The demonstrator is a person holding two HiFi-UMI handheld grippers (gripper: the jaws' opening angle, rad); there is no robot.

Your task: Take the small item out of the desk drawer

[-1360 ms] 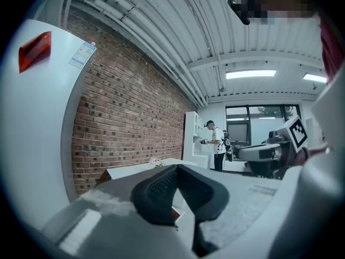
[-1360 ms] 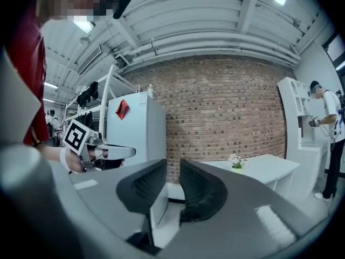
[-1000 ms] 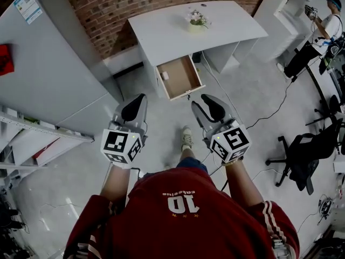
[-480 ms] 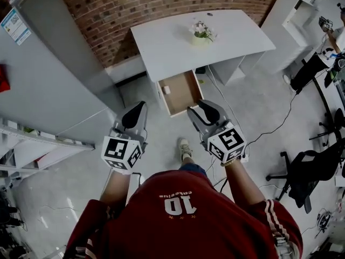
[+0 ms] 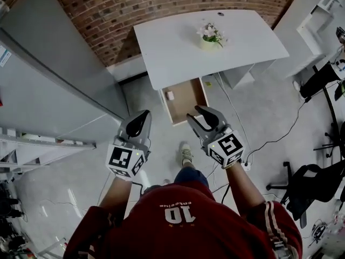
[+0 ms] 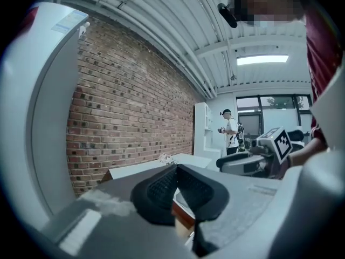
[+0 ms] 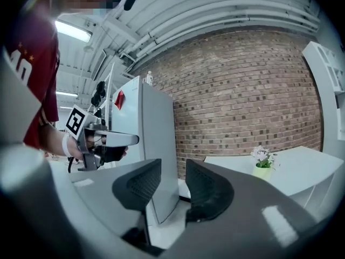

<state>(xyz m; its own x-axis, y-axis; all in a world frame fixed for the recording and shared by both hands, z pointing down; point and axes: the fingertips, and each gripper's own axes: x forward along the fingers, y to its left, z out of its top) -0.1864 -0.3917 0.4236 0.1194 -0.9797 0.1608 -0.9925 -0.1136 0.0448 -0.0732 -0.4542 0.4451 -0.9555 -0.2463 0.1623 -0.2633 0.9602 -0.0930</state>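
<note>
Head view: white desk (image 5: 178, 50) against the brick wall (image 5: 108, 9), with a flower pot (image 5: 210, 38) on top near its back. The drawer (image 5: 190, 97) under the desk is pulled out. The small white item (image 5: 170, 95) lies inside it at the drawer's left side, touching nothing but the drawer. The left gripper (image 5: 138, 124) is over bare floor, left of the drawer and short of it. The right gripper (image 5: 195, 113) has its tips at the drawer's front edge, apart from the item. Each gripper carries a marker cube (image 5: 127, 161), held by a person in a red shirt (image 5: 183, 220). Shoe (image 5: 186, 152) on the floor between the grippers. Grey cabinet (image 5: 54, 80) at left, office chair (image 5: 307, 185) and cable (image 5: 269, 139) at right.

Left gripper view: the pads meet at the tips, so the tongs are closed with nothing in them; the head view only shows one dark lump there. A strip of brown wood shows just under the pads and the desk top lies beyond. The item is not visible here. The right gripper crosses at right. A second person (image 6: 232, 134) stands far back, which the right gripper view does not show.

Right gripper view: pads stand apart with a clear gap and nothing between them. Through the gap is the cabinet's edge. The desk and flower pot are at right, the left gripper at left. The drawer and item are out of this view; only the head view shows the item.
</note>
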